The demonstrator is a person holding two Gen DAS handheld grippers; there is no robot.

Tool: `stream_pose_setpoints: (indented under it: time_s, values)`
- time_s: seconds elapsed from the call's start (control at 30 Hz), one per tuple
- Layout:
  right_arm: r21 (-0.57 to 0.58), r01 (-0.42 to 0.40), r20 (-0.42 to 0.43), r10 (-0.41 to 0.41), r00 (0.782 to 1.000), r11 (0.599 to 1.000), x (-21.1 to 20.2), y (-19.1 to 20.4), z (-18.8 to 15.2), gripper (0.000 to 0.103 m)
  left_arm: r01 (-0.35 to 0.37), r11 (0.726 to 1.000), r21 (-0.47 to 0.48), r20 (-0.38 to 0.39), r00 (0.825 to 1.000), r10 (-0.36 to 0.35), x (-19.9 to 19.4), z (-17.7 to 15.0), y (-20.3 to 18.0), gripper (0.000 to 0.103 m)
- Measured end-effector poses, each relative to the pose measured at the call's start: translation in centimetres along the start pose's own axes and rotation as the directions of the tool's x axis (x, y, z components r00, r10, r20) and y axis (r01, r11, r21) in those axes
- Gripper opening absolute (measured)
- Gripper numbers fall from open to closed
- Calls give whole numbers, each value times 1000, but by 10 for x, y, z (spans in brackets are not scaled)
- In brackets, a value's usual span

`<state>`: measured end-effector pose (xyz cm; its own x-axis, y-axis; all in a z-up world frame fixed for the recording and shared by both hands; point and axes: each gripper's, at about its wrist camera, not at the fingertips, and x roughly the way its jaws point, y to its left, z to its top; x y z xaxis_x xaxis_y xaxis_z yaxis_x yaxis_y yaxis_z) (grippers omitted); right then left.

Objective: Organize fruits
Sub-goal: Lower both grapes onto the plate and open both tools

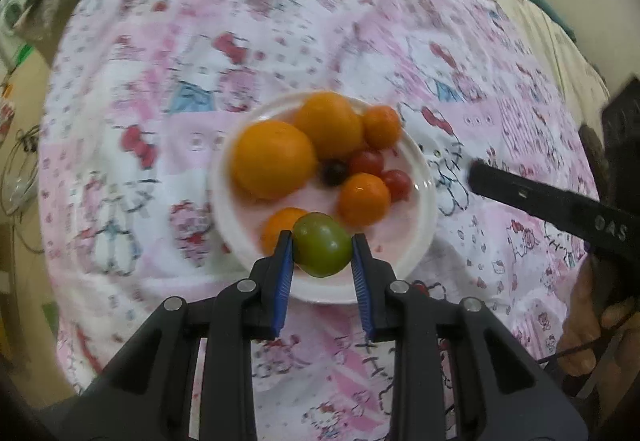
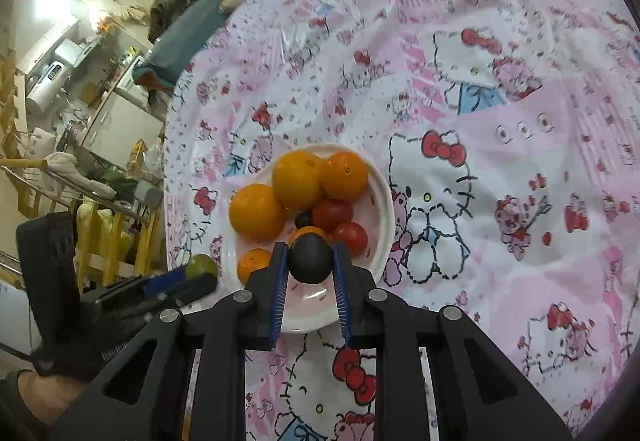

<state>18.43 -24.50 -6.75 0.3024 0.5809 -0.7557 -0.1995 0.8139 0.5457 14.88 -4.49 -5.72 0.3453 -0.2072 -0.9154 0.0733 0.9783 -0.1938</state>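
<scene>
Two grippers hang over one white plate (image 1: 420,165) on a pink cartoon-print cloth (image 1: 280,21), and each has a fruit pinched between its blue pads.

On the left, the left gripper (image 1: 322,245) is closed on a green fruit (image 1: 322,249); both pads press its sides, and it sits above the near rim of the plate. In the right wrist view the same gripper (image 2: 200,277) reaches in from the left edge, its green load just beside the plate's left rim.

Further right, the plate holds the sorted pile: a large orange (image 1: 274,159) at the left, a second large orange (image 1: 329,123) behind it, and three small oranges, one at the back (image 1: 381,126), one nearer (image 1: 363,199) and one (image 1: 280,227) partly hidden by the green fruit. Two red cherry tomatoes (image 1: 366,162) lie between them, touching a small dark berry (image 1: 334,171) in the middle.

On the right, the right gripper (image 2: 310,259) is clamped on a dark round fruit (image 2: 310,258), held above the front part of the plate. In the left wrist view, one black finger (image 1: 532,197) of it pokes in from the right edge, with a hand (image 1: 592,321) below.
</scene>
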Motion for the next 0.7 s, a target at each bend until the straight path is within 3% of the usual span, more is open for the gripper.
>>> stream_pose_setpoints:
  time_s: [0.23, 0.7]
  values:
    - [10, 12, -58, -11, 998, 1000, 26, -13, 15, 23, -4, 998, 59, -57, 998, 7, 31, -1, -20, 25]
    - [9, 81, -97, -80, 992, 997, 52, -25, 22, 24, -85, 983, 162, -50, 994, 94, 39, 1, -41, 26]
